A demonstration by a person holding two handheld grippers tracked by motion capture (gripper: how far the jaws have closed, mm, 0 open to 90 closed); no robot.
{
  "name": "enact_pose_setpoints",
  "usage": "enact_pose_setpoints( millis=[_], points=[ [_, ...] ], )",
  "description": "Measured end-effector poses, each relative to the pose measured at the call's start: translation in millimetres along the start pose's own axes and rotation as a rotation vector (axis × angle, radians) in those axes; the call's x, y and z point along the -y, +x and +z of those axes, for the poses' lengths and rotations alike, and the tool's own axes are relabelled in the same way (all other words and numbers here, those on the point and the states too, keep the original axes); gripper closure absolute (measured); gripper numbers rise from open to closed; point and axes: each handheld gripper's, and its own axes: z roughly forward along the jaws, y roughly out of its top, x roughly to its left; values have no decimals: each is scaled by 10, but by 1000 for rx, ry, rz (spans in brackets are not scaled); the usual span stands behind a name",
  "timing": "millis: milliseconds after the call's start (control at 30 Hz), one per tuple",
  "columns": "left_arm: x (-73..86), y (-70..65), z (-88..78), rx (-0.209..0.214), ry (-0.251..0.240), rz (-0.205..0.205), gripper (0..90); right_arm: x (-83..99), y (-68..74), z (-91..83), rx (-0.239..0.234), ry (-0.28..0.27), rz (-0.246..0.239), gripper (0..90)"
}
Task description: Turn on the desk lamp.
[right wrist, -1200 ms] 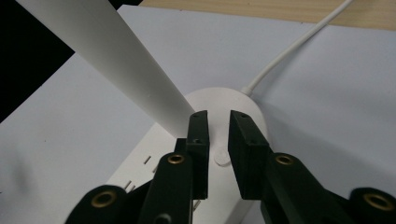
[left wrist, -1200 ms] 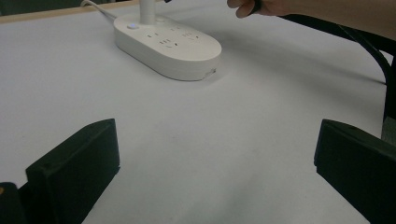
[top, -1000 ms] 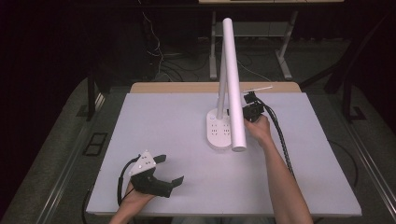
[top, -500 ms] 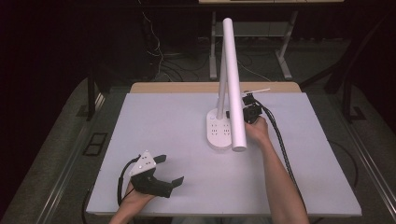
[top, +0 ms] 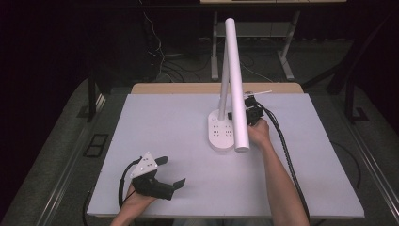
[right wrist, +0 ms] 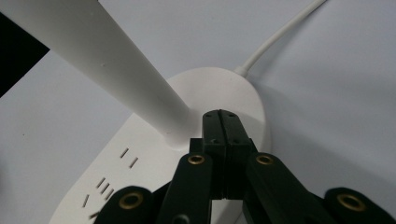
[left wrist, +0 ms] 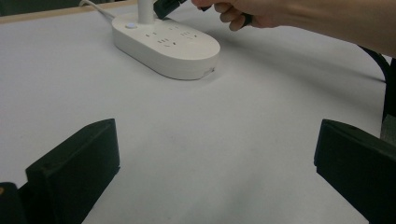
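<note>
1. While the lamp's long white head [top: 236, 84] slants across the high view, it covers part of the right gripper [top: 251, 114] and hides that gripper's tips behind it.
2. Seen in the right gripper view, the right gripper [right wrist: 226, 122] has its two black jaws pressed flat together with nothing between them, right at the foot of the lamp's white stem [right wrist: 116, 70], over the base; whether the tips touch the base cannot be told.
3. The lamp base [top: 221, 133], an oval white block with socket slots on top, sits on the white table [top: 169, 122], right of the middle.
4. A white cord [right wrist: 275, 37] leaves the base's far end and is cut off by the frame's edge.
5. The left gripper [top: 170, 176] rests near the table's front left, well apart from the lamp, jaws spread wide and empty.
6. In the left gripper view, the lamp's stem and the right hand [left wrist: 247, 11] are cut off at the top.
</note>
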Motion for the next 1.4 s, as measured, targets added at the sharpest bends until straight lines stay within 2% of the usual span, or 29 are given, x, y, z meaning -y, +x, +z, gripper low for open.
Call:
enact_pose_setpoints(
  millis=[133, 167, 200, 433, 733, 1033, 1167, 1200, 1267, 1400],
  points=[
    [-1, -6, 1, 1, -3, 0, 0, 12, -8, -4, -4, -9, 12, 894],
    [-1, -5, 1, 2, -2, 2, 0, 6, -25, -9, -18, -5, 39, 894],
    [0, -4, 2, 2, -1, 3, 0, 6, -25, -9, -18, -5, 39, 894],
    [0, -1, 11, 4, -1, 0, 0, -24, 19, -65, -28, 3, 12, 894],
    [-2, -8, 10, 6, -1, 4, 0, -43, 126, -222, -28, 1, -34, 894],
    [-4, -16, 17, 10, -1, 5, 0, -57, 205, -444, -25, -13, -58, 893],
    [-4, -20, 16, 12, -4, 4, 0, -53, 226, -582, -24, -30, -72, 893],
    [-4, -21, 13, 12, -5, 2, 0, -38, 247, -660, -18, -29, -78, 893],
    [-4, -23, 11, 15, -5, 3, 0, -30, 252, -687, -17, -31, -82, 893],
    [-4, -21, 15, 17, -7, -1, 0, 25, 311, -851, -14, -37, -112, 892]
  ],
)
